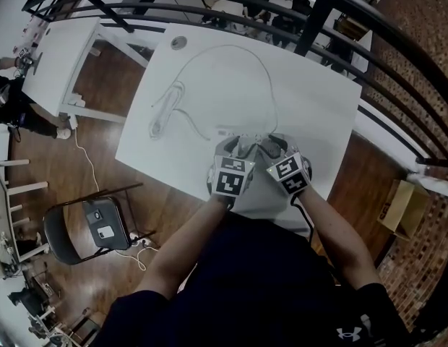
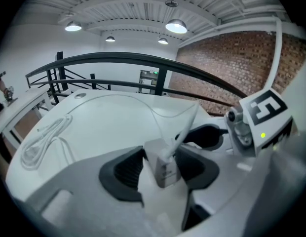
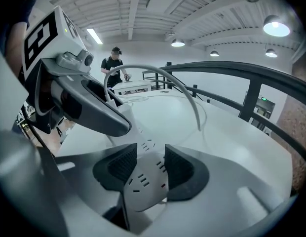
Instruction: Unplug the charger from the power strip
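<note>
While the right gripper (image 3: 150,157) squeezes the power strip (image 3: 143,185) to hold it down, the left gripper (image 2: 160,158) pinches the charger (image 2: 164,171).

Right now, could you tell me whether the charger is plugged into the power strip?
Plugged in, it seems: the charger stands upright, base flush on the power strip, no prongs showing.

Dark short-sleeved shirt (image 1: 267,280), white logo (image 1: 348,334); left gripper (image 1: 237,147), right gripper (image 1: 270,147) grey, black ribbed pads (image 2: 126,174).
</note>
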Demonstrator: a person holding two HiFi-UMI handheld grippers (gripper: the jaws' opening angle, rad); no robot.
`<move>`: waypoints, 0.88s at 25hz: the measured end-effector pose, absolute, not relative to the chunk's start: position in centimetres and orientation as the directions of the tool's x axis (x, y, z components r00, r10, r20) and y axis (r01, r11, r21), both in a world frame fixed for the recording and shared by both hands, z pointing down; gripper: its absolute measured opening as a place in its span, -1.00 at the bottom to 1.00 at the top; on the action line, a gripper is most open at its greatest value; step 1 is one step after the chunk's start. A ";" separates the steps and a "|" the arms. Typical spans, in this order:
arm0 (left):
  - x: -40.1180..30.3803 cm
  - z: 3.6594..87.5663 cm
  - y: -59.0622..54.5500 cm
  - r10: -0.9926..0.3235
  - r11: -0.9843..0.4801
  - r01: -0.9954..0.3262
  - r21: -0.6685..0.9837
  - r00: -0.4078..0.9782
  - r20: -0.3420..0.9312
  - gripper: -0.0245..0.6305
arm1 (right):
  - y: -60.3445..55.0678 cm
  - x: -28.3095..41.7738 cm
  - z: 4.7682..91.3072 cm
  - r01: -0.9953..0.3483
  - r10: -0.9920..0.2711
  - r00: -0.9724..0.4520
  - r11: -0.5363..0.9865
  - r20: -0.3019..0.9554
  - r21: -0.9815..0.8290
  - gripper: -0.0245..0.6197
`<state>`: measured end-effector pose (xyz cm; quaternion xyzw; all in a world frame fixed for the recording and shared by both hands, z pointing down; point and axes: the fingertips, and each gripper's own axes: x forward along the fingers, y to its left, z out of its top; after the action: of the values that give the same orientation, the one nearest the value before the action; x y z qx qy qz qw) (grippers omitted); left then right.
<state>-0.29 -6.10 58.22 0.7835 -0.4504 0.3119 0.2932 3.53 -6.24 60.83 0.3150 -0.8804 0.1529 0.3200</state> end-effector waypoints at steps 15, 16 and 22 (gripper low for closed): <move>-0.6 58.2 -6.4 -0.509 -0.405 -0.893 0.196 0.398 0.763 -0.33 | -6.3 3.5 61.2 -0.647 -0.432 -0.597 0.757 0.676 -0.088 -0.38; -0.6 58.1 -6.4 -0.510 -0.404 -0.893 0.196 0.398 0.763 -0.33 | -6.3 3.4 61.1 -0.648 -0.433 -0.596 0.756 0.676 -0.087 -0.39; -0.3 57.5 -6.2 -0.506 -0.370 -0.896 0.247 0.417 0.755 -0.34 | -6.2 3.3 61.2 -0.649 -0.437 -0.597 0.756 0.673 -0.085 -0.39</move>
<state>-0.25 -6.20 57.54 0.7737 -0.4530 0.2938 0.3313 3.28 -6.19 61.19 0.3091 -0.8786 0.1631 0.3255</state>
